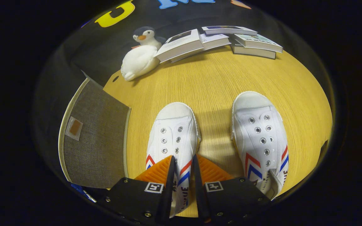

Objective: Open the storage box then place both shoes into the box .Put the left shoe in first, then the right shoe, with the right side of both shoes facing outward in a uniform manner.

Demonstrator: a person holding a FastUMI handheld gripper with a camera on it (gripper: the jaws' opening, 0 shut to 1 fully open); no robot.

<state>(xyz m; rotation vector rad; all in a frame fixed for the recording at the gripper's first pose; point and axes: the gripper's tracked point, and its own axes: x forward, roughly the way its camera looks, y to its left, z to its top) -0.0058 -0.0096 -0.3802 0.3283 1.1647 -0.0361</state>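
Shoes first: two white canvas sneakers with red and blue chevrons stand side by side on the yellow wooden tabletop (218, 81), toes pointing away from the gripper. The left-hand shoe (173, 131) has its heel end caught between the gripper (184, 166) fingers, which stand narrowly apart with the shoe's side wall running up through the gap. They look clamped on that wall, though I cannot be sure that both press on it. The other shoe (261, 135) sits well apart to the right, untouched.

Beside the held shoe, to the left, the grey fabric storage box (96, 138) rests at the table's edge. A flat woven panel with a small tab faces up, and whether that is a closed lid or a flap laid open is hard to tell.

By my judgement, the step in hand is lifting the first shoe. Next it must go up clear of the table and across to the box, turned so its right side faces outward.

Farther back lie a plush penguin (140, 56) and a spread of books (218, 40).
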